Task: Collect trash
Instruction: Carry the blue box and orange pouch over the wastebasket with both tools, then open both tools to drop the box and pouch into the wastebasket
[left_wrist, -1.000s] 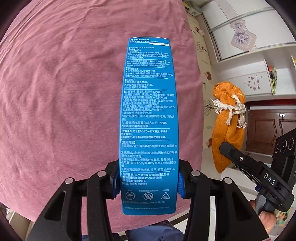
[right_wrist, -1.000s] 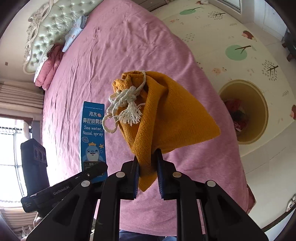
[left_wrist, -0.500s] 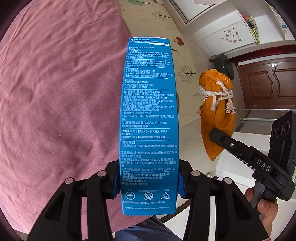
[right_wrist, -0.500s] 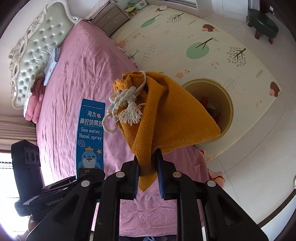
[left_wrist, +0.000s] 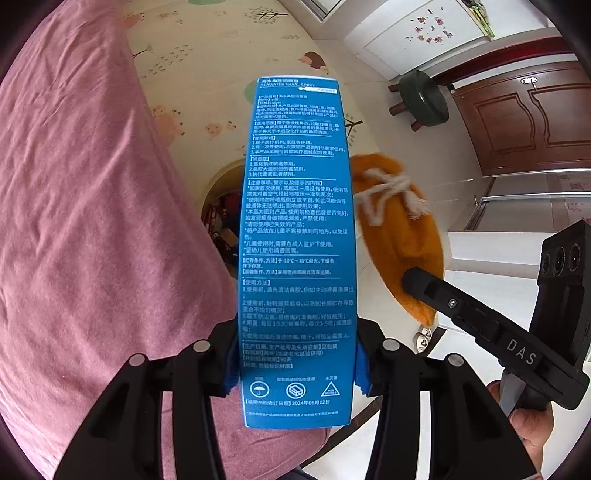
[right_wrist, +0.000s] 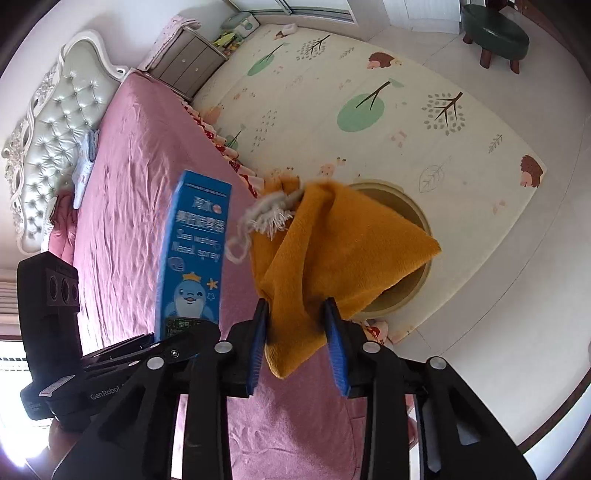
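My left gripper (left_wrist: 297, 369) is shut on a tall blue nasal spray box (left_wrist: 297, 240), held upright; the box also shows in the right wrist view (right_wrist: 194, 254). My right gripper (right_wrist: 297, 343) has its jaws spread apart, and an orange drawstring pouch (right_wrist: 332, 258) hangs between them, blurred. The pouch also shows in the left wrist view (left_wrist: 399, 229), right of the box. Beyond both, a round tan trash bin (right_wrist: 413, 218) stands on the floor with trash inside; it also shows in the left wrist view (left_wrist: 221, 218), behind the box.
A pink bed (right_wrist: 147, 184) fills the left, with a tufted headboard (right_wrist: 55, 122). A patterned play mat (right_wrist: 369, 103) covers the floor. A green stool (right_wrist: 495, 29) stands far right, a nightstand (right_wrist: 188, 59) by the bed, a brown door (left_wrist: 524, 118) beyond.
My right gripper's jaws have opened around the orange pouch, which now blurs. Both grippers have swung away from the bed toward the bin on the floor.
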